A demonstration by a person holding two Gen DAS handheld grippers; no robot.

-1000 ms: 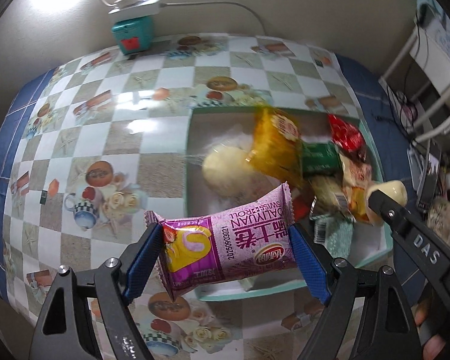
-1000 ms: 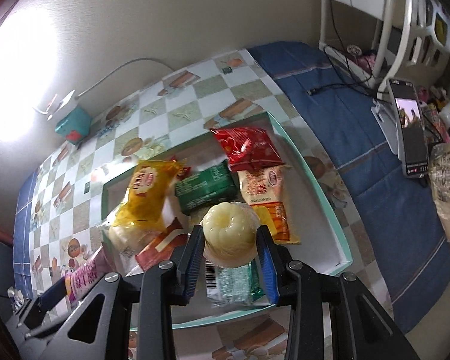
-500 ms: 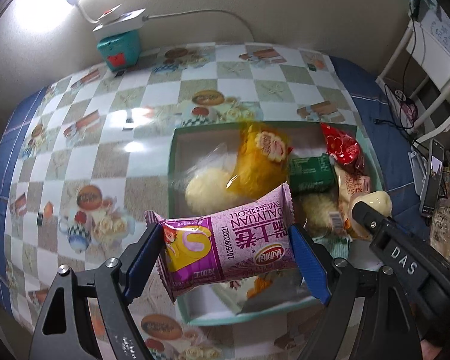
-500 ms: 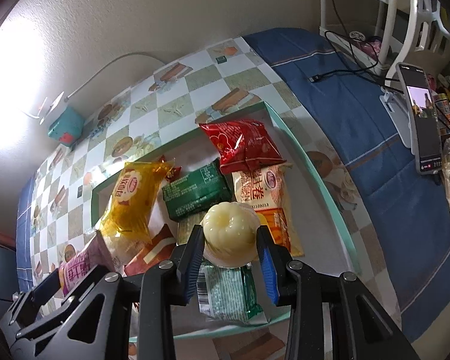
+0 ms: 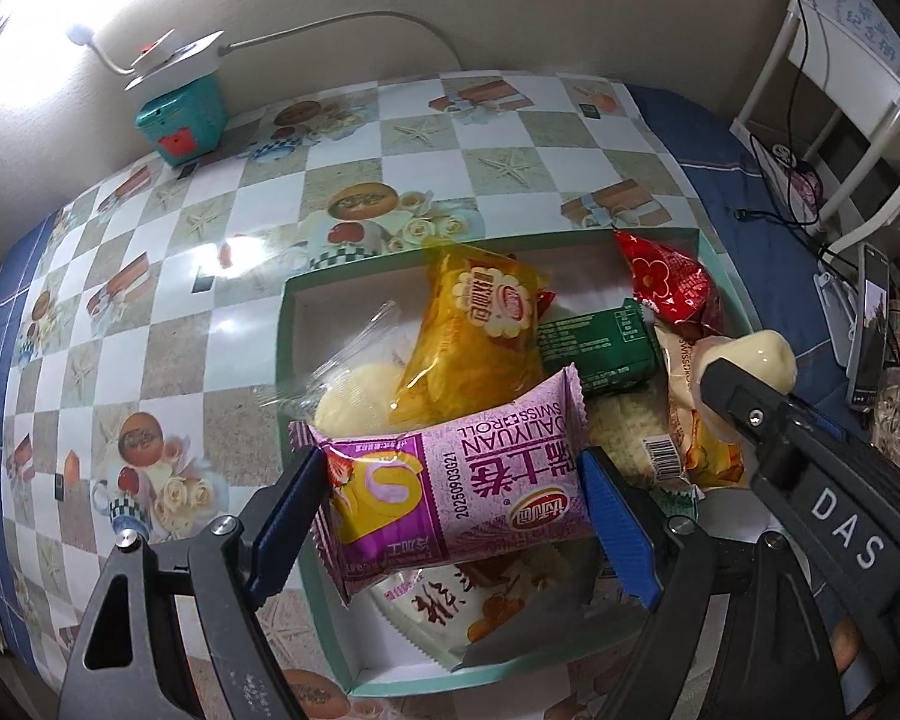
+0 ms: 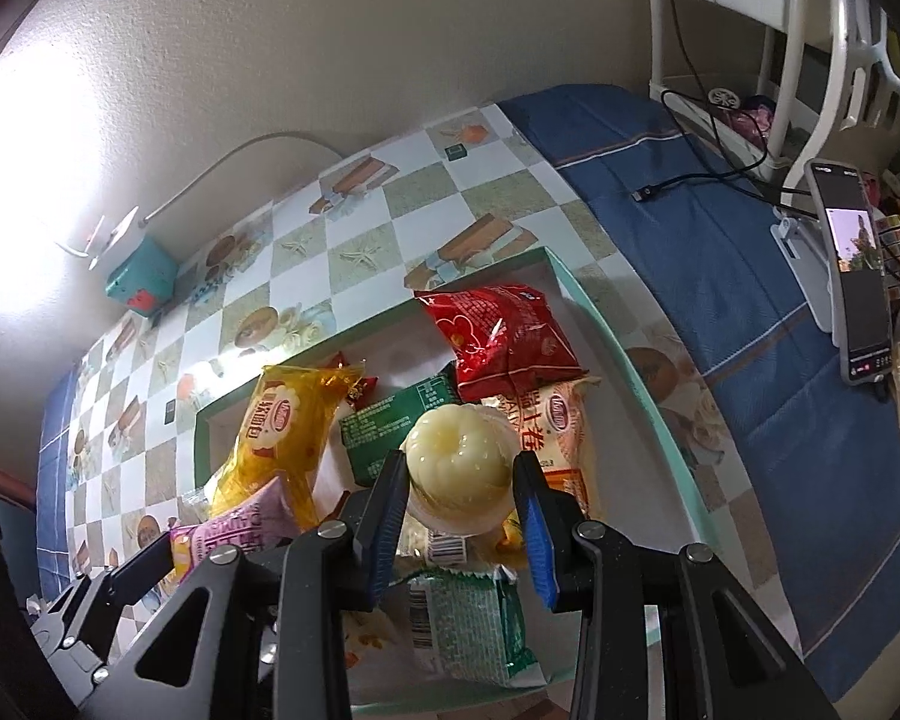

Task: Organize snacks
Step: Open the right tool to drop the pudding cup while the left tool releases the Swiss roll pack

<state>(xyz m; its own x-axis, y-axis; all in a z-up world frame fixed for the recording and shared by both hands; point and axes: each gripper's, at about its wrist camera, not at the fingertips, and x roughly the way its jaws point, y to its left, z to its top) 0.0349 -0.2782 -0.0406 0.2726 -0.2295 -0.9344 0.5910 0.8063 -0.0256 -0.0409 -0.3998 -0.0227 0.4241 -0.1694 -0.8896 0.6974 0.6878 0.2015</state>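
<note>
The left gripper (image 5: 453,501) is clamping a purple Swiss roll packet (image 5: 450,480) by its two ends, holding it above the near part of the green-rimmed tray (image 5: 282,360). The right gripper (image 6: 459,495) is squeezing a pale yellow pudding cup (image 6: 459,468) between its blue pads, hanging over the middle of that tray. Beneath them a yellow packet (image 5: 480,330), a green packet (image 5: 594,342) and a red packet (image 6: 504,336) are lying crowded together inside the tray on the checkered tablecloth (image 5: 210,240).
</note>
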